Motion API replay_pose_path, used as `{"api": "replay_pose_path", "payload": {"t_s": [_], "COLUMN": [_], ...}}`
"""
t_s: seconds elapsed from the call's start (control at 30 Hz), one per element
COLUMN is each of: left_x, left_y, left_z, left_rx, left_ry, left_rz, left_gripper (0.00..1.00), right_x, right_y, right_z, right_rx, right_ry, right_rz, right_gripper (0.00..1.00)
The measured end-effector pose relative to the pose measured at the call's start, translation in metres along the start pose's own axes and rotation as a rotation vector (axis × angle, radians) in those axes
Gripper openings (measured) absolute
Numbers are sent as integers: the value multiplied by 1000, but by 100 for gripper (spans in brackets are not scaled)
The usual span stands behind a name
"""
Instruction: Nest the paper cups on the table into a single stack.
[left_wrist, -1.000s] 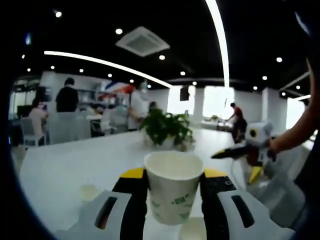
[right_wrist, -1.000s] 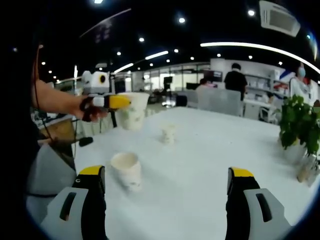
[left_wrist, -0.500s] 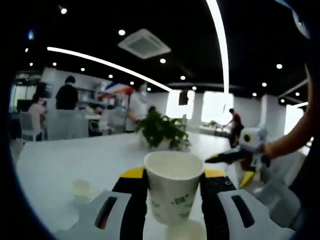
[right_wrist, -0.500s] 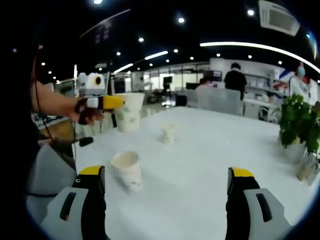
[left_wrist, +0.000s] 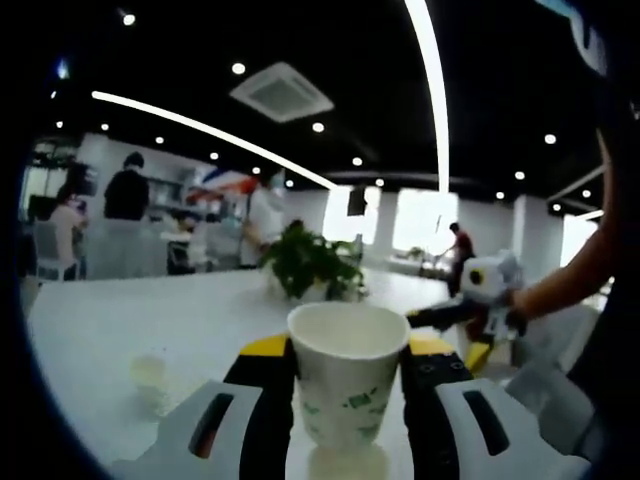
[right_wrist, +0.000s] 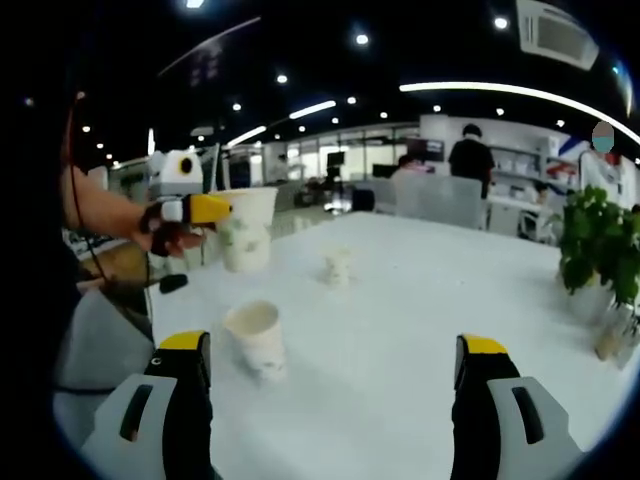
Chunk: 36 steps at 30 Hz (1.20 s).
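Left gripper (left_wrist: 349, 385): clamped on a paper cup (left_wrist: 347, 372), held upright between the two jaws and raised off the table (left_wrist: 110, 335). A second cup (left_wrist: 347, 464) is seen directly beneath the held one, standing on the table. A small cup (left_wrist: 148, 371) is placed farther off, to the left of this gripper. A potted plant (left_wrist: 309, 263) is set beyond, toward the far end of the table.

Right gripper (right_wrist: 330, 385): jaws spread wide, nothing between them. The standing cup (right_wrist: 256, 339) is located just ahead of its left jaw. The small cup (right_wrist: 339, 266) is placed farther ahead, well apart. The left gripper (right_wrist: 205, 209) with its held cup (right_wrist: 244, 230) is seen up and to the left, above the table's near edge. The plant (right_wrist: 598, 250) is found at far right.
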<state>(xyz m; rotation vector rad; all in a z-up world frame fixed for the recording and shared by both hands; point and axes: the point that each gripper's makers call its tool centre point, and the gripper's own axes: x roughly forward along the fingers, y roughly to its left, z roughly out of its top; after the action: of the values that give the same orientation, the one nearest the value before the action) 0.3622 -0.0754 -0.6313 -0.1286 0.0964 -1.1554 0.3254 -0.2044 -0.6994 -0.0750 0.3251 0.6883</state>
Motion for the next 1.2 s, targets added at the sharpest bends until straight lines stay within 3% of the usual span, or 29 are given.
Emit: {"api": "replay_pose_path", "payload": {"t_s": [0.5, 0.9, 1.2], "left_x": [4, 8, 6], "left_y": [-5, 2, 7], "left_z": [-22, -69, -84], "left_rx": [17, 16, 18], "left_ry": [7, 61, 67], "left_rz": [2, 39, 53], "left_gripper": [39, 38, 37], "right_x": [-6, -8, -6], "right_y": [0, 3, 9], "right_z": [-4, -4, -2], "right_rx": [1, 15, 27], "right_ry": [9, 3, 1], "right_rz": [-10, -28, -35], "right_gripper": [100, 100, 100]}}
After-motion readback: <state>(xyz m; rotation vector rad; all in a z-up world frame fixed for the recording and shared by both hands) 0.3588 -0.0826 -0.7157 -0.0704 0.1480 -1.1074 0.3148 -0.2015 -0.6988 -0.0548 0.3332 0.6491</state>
